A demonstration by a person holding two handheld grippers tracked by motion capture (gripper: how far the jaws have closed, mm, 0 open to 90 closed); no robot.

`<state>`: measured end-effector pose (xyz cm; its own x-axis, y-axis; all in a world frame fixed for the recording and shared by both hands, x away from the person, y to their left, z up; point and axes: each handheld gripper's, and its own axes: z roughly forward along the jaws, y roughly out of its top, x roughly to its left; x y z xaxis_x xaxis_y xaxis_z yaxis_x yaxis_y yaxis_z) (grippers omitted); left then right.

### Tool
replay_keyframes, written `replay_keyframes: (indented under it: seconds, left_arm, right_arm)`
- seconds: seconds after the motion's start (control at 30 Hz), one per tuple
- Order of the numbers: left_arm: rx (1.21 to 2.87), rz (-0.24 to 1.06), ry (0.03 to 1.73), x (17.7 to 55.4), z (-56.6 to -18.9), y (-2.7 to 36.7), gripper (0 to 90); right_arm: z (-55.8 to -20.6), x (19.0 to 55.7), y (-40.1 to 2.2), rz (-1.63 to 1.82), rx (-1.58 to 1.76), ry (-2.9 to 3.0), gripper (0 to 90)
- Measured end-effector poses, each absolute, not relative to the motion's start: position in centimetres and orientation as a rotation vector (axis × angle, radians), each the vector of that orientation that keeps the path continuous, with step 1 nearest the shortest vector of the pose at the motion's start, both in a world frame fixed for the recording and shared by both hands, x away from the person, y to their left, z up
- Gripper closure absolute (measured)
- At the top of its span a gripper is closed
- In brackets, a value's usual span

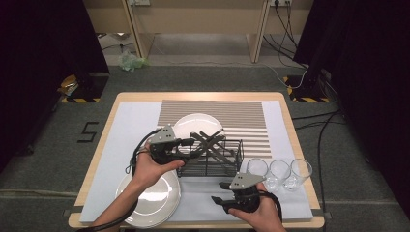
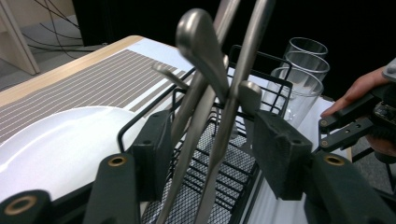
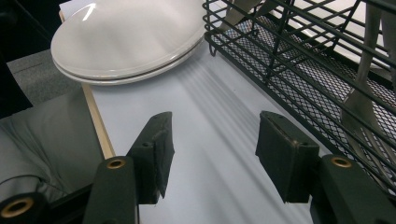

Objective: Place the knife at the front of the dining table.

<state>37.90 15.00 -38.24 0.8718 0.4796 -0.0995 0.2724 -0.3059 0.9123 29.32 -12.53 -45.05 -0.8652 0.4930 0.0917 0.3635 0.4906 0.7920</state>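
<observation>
1. The left gripper (image 1: 189, 151) is at the left end of the basket (image 1: 232, 166), in the middle of the table (image 1: 203, 95).
2. In the left gripper view, its two black jaws stand on each side of the metal handles (image 2: 205, 60) that stick up out of the basket.
3. The jaws are about half open. The handles are between them, but the pads do not press on them.
4. The handles lean and cross each other. They look like spoons or forks, but I cannot tell which.
5. The right gripper (image 1: 218, 192) is near the front edge of the table, just in front of the basket.
6. Its jaws are wide apart, with nothing between them but the pale mat (image 3: 210, 140).
7. One white plate (image 1: 198, 123) lies behind the basket, on a striped mat (image 1: 241, 113).
8. A stack of plates (image 1: 157, 203) sits at the front left, under the left hand (image 1: 150, 169).
9. Three glasses (image 1: 279, 171) stand in a row, just to the right of the basket.
</observation>
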Motion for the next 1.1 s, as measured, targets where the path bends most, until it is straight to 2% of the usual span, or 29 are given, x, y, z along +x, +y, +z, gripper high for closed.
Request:
replay_keyframes:
  seconds: [0.53, 1.1]
  left_arm:
    - [1.983, 0.203, 0.498, 38.1, -38.3, 13.7, 60.9]
    - [2.088, 0.192, 0.474, 38.3, -38.0, 13.3, 67.8]
  right_arm:
    - [-45.1, 29.3, -12.5, 1.312, 0.746, 2.586, 45.9]
    - [-45.1, 29.3, -12.5, 1.306, 0.751, 2.594, 45.9]
